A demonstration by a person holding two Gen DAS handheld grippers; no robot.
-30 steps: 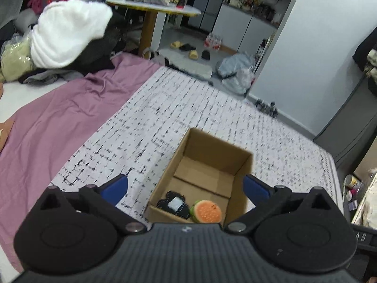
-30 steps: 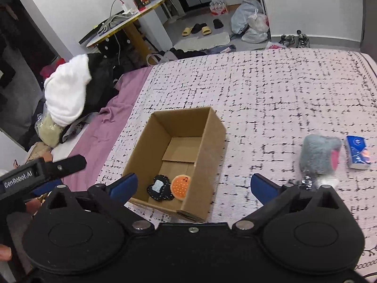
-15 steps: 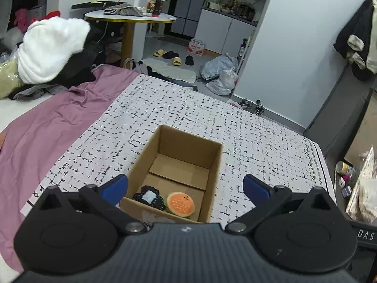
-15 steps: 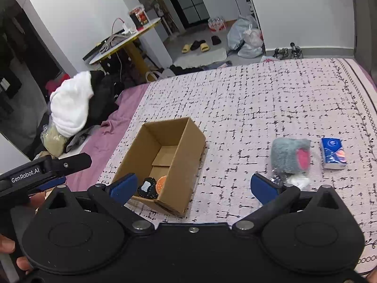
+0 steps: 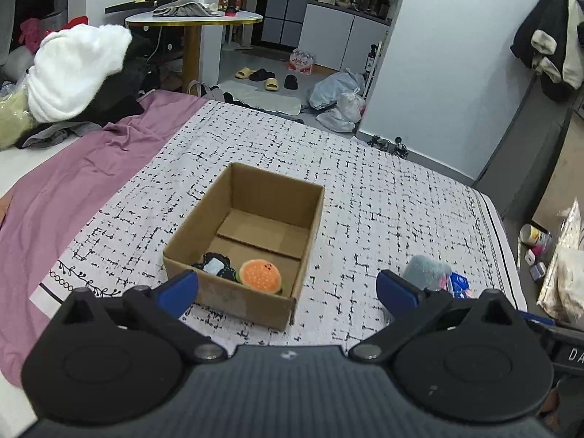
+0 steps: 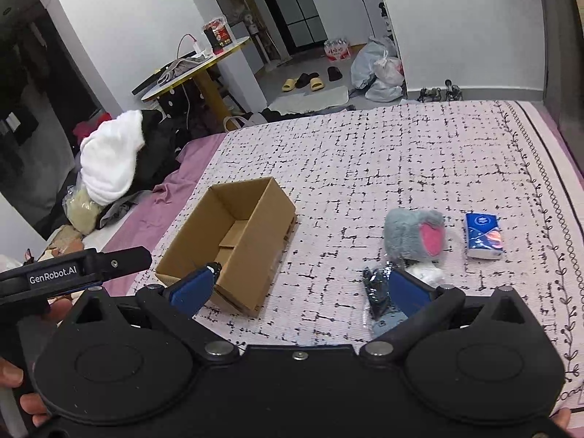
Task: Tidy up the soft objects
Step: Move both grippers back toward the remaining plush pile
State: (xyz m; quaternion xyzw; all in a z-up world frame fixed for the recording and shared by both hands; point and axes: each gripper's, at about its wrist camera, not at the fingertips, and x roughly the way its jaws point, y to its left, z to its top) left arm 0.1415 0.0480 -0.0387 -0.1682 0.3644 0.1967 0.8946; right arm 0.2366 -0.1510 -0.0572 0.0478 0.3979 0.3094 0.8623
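Bedroom, cluttered floor beyond; bed (image 5: 383,189) covered with a white spread in black grid print, purple sheet (image 5: 54,197) along its left side. Round table (image 5: 193,20) and a heap of white and dark clothing (image 5: 76,69) in the background.

Cardboard box (image 5: 255,197) sits open-topped on the spread, left of centre. Inside, at the near end: an orange burger-shaped plush (image 5: 260,276) touching a black item with a pale patch (image 5: 215,268). The rest of the box floor is bare.

On the spread to the right of the box, well apart from it: grey plush with pink ear (image 6: 414,233), a blue tissue pack (image 6: 483,234) just beside it, and a dark plastic-wrapped item (image 6: 376,286) plus something white (image 6: 425,273) nearer the camera.

Left gripper (image 5: 286,288): jaws wide apart, holding nothing, hovering above the box's near edge. Right gripper (image 6: 299,288): jaws wide apart, empty, above the spread between box and grey plush; its right fingertip overlaps the wrapped item in view, contact not determinable. The left tool's body (image 6: 73,273) shows at the left edge of the right wrist view.
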